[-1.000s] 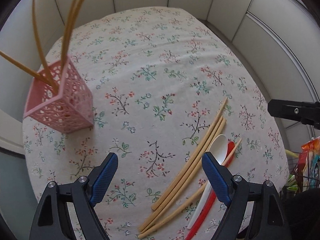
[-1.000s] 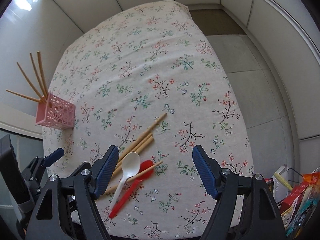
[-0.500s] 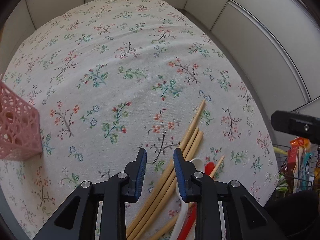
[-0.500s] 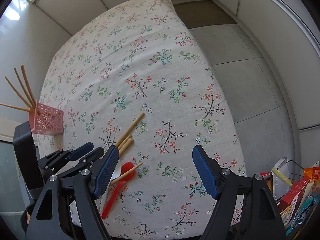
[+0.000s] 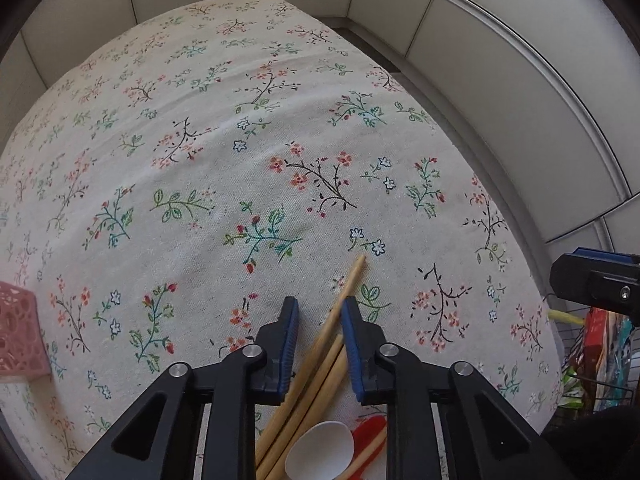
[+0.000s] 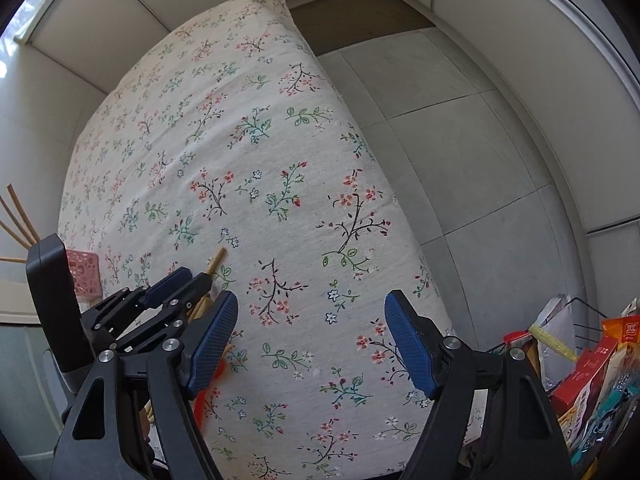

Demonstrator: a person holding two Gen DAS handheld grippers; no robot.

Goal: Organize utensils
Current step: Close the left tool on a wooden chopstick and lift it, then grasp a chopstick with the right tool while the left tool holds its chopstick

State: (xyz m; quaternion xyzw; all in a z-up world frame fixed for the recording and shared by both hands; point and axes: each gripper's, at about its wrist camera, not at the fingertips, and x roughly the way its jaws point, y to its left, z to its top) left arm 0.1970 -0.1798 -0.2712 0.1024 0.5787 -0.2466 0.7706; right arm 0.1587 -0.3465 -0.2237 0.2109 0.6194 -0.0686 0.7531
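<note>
blue-padded and black-framed, the left gripper [image 5: 319, 334] sat low over the floral-printed cloth on the tabletop [image 5: 256, 168], its jaws narrowed around the bundle of long tan wooden chopsticks [image 5: 320, 356]; whether the pads actually pressed the sticks could not be told. one chopstick reached past the fingertips, its tip lying on the cloth near a small blue flower print. below the jaws lay a white plastic spoon [image 5: 322, 456] beside a red plastic spoon [image 5: 370, 434], both touching the sticks. the pink perforated plastic basket [image 5: 18, 332] stood well apart at the left edge; in the right wrist view it [image 6: 84, 272] held several upright tan chopsticks [image 6: 18, 216]. the right gripper [image 6: 310, 346] hung above the cloth with its jaws wide and nothing between them, just beside the left gripper. colourful snack packets in a wire rack [image 6: 592, 364] stood off the tabletop's right side.
</note>
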